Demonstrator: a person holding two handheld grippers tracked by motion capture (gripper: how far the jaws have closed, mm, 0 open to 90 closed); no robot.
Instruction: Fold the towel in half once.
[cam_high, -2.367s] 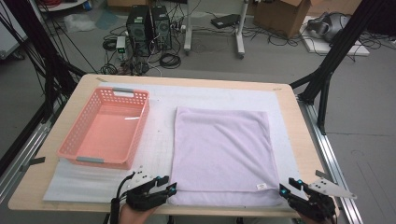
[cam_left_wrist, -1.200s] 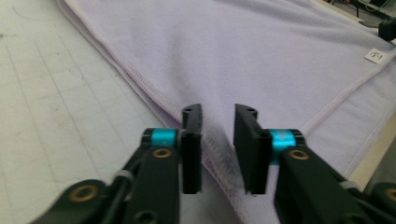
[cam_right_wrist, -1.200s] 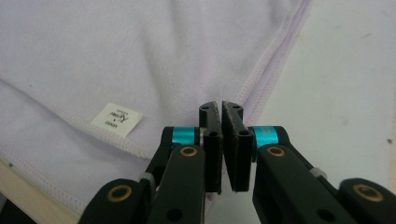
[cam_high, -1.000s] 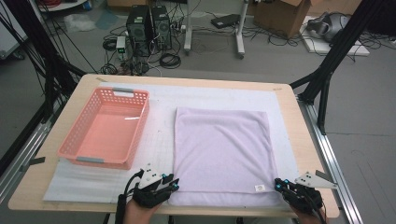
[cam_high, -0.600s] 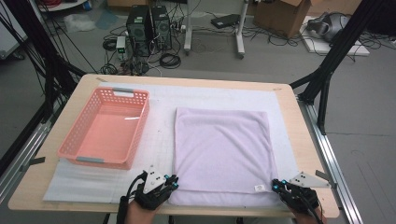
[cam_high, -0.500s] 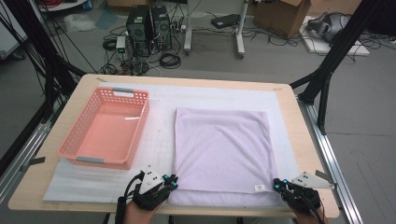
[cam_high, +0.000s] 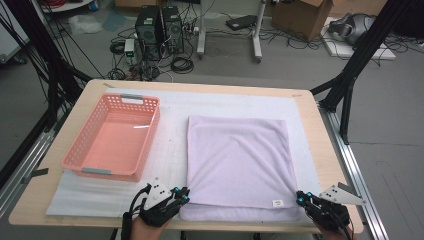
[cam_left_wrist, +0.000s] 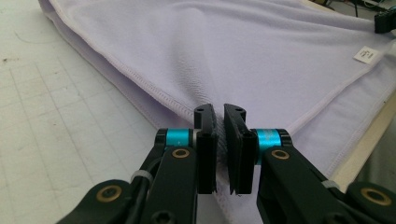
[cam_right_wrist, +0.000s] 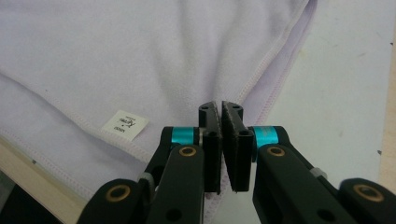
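Jaws of the left gripper (cam_high: 181, 195) have just closed on the lilac towel's (cam_high: 237, 160) near-left corner at the worktop's (cam_high: 320, 125) front edge; the right gripper's (cam_high: 301, 197) jaws clamp its near-right corner.

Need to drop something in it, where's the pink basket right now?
In the high view, the pink basket sits on the table's left side, just left of the lilac towel.

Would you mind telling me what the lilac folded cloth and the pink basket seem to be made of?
The lilac folded cloth looks like soft, matte microfibre or terry: fine nap, stitched hems, sewn label. The pink lattice basket looks like moulded plastic, slightly glossy, with perforated walls.
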